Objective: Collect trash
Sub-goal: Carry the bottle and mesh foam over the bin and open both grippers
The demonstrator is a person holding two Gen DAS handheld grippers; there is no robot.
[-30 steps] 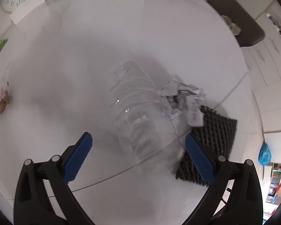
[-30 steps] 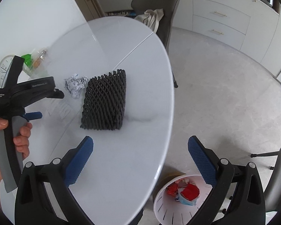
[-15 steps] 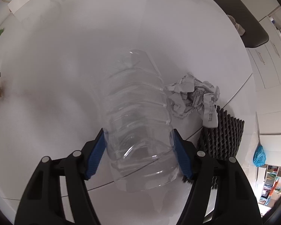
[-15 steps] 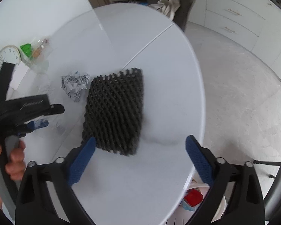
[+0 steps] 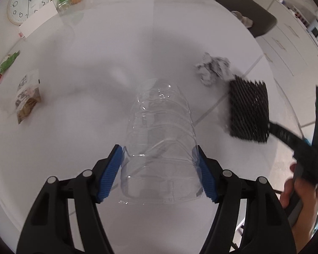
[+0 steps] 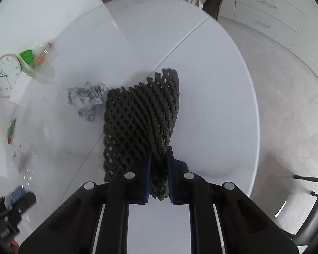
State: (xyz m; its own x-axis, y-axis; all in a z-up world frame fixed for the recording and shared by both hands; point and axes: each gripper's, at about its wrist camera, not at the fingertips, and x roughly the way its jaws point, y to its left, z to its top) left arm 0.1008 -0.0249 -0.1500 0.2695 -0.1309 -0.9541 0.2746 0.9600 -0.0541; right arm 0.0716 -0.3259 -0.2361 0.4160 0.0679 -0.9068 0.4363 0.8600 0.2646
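**Both claws loaded at the round table**

Your left gripper (image 5: 159,174) is clamped across the base end of a clear plastic bottle (image 5: 161,127), its blue pads (image 5: 110,173) pressed on opposite sides of the wide ribbed body, a grip that looks chosen to keep the slippery shell from rolling. The bottle points away from you toward the middle of the white table (image 5: 116,53); whether it is off the surface cannot be told. Your right gripper (image 6: 159,175) is pinched tight on the near edge of a black foam net (image 6: 142,114), bunching it so the rest fans out above the table's right edge. Crumpled paper (image 6: 87,99) lies just beside the net, toward the table's middle, untouched. A clock (image 5: 29,0) and snack packets (image 5: 27,101) sit along the far and left edges. With both claws full, the paper likely waits for another trip.
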